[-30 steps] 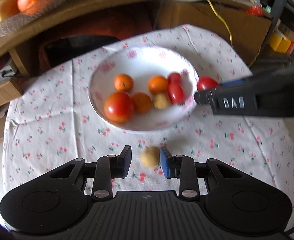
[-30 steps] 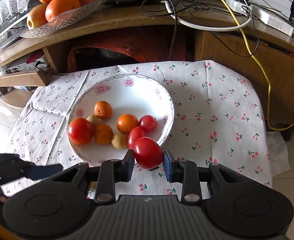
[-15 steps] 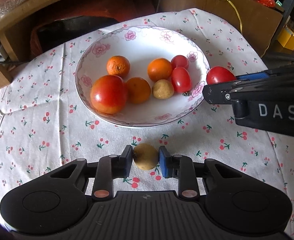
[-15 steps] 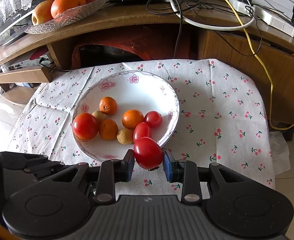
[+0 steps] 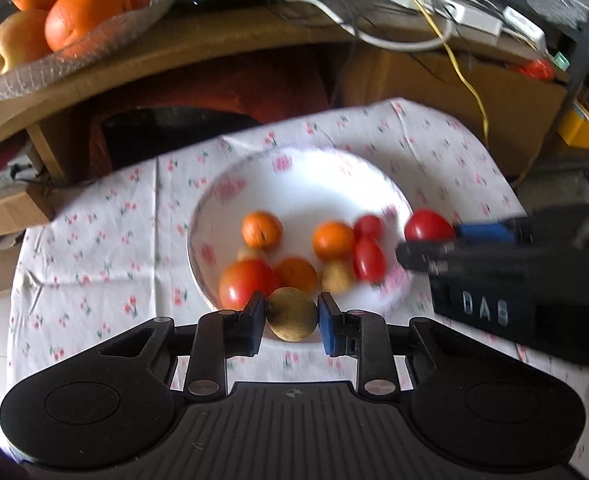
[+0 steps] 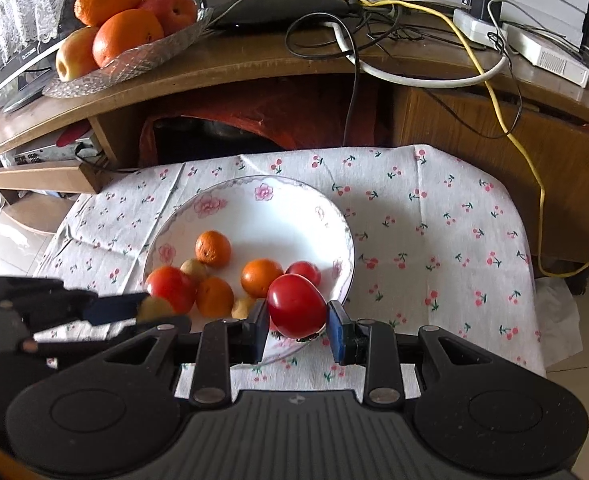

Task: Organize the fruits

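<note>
Left wrist view, blurred: cherry-print tablecloth (image 5: 94,240), left claw (image 5: 290,314) seemingly clamping brown fruit (image 5: 292,314).

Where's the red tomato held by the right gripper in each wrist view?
Left wrist: the red tomato sits right of centre, just off the bowl's right rim, pinched at the tip of the right gripper coming in from the right edge.
Right wrist: the same tomato is low centre, clamped between that gripper's two fingers, over the bowl's near rim.
Shared landmark: the white floral bowl of fruit.
</note>
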`<move>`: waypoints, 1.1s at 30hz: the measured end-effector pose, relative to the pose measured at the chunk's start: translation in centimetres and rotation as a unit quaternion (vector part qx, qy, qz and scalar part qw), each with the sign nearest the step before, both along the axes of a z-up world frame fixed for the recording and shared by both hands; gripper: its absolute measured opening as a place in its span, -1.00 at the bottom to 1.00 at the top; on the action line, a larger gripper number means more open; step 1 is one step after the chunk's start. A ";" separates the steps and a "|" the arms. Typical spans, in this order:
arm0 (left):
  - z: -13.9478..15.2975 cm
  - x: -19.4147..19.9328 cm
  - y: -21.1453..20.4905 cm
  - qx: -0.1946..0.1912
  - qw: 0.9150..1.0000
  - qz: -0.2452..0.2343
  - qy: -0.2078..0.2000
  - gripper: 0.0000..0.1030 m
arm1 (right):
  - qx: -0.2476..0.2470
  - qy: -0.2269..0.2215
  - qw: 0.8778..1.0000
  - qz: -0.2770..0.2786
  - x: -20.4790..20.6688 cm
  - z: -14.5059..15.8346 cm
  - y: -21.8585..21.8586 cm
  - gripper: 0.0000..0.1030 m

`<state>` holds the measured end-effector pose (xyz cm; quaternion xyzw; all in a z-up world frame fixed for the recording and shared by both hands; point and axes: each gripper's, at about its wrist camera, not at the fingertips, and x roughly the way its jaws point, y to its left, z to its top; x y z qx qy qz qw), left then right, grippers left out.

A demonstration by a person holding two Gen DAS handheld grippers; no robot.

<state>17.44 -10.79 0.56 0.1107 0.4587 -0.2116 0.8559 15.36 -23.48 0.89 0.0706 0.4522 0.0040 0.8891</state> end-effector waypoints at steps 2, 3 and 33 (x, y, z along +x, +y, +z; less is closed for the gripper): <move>-0.1 0.8 -0.4 0.001 1.000 0.005 -0.004 -0.31 | 0.000 0.001 1.000 -0.006 0.6 -0.2 -0.3 -0.39; -0.2 1.2 -0.6 0.002 1.000 0.006 -0.007 -0.31 | 0.003 0.003 1.000 -0.008 0.9 -0.4 -0.4 -0.38; 1.1 1.0 0.6 -0.014 0.999 0.034 -0.039 0.31 | 0.031 -0.012 0.999 -0.036 0.8 0.0 -1.3 -0.33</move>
